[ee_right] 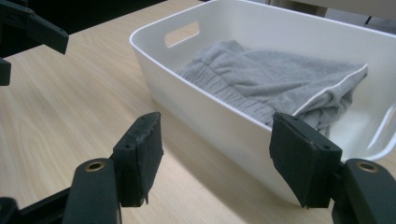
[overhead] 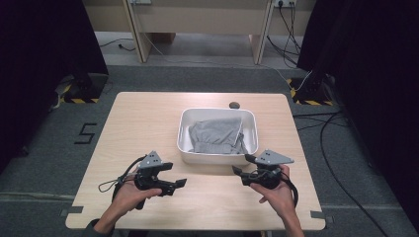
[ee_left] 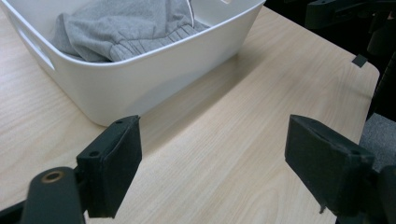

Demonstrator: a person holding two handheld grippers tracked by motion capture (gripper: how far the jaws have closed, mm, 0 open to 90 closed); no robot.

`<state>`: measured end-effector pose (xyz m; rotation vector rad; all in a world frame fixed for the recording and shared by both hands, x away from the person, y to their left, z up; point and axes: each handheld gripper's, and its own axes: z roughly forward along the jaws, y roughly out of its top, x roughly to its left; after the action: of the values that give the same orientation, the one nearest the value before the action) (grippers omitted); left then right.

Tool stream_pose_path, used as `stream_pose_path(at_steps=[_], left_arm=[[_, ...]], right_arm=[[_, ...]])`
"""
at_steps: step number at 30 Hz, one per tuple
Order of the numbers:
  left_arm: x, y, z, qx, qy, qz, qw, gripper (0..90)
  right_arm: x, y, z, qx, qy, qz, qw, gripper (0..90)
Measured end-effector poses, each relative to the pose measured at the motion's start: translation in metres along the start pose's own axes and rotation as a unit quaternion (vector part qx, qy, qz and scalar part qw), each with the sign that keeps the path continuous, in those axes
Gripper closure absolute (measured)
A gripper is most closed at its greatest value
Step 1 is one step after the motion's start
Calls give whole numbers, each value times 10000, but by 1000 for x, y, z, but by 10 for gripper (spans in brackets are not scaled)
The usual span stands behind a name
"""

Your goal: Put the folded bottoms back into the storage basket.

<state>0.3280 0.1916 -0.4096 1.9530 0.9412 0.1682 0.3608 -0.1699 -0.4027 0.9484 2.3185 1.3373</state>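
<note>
A white plastic tub (overhead: 217,156) stands on the light wooden table (overhead: 148,123), right of its middle. A folded grey garment (overhead: 217,135) lies inside it, seen too as the grey garment (ee_left: 121,28) and the grey garment (ee_right: 275,84). My left gripper (overhead: 177,176) is held open near the front edge, left of the tub, jaws wide apart over bare wood (ee_left: 210,158). My right gripper (overhead: 242,164) is open as well, just in front of the tub's near wall (ee_right: 219,126). Neither holds anything.
A small dark round spot (overhead: 234,104) sits at the table's far edge behind the tub. Beyond are a wooden desk frame (overhead: 197,24), cables on the grey floor (overhead: 326,143) and black curtains (overhead: 375,74) on both sides.
</note>
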Motion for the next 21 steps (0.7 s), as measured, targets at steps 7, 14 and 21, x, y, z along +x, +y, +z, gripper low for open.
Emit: stream_pose_path(at_steps=[7,14,21], left_arm=[[2,-11,-4,-26,91,17,10000,185],[7,-30,-9,30,171,-101,9998,185],[11,-48,-10,77,230,-220,9995,185]], right_arm=[[8,-7,-4,8,38,-31,10000,340],[17,-15,-4,50,151,-80,9998,331],[20,-28,-5,148,184,-90,9997,329]])
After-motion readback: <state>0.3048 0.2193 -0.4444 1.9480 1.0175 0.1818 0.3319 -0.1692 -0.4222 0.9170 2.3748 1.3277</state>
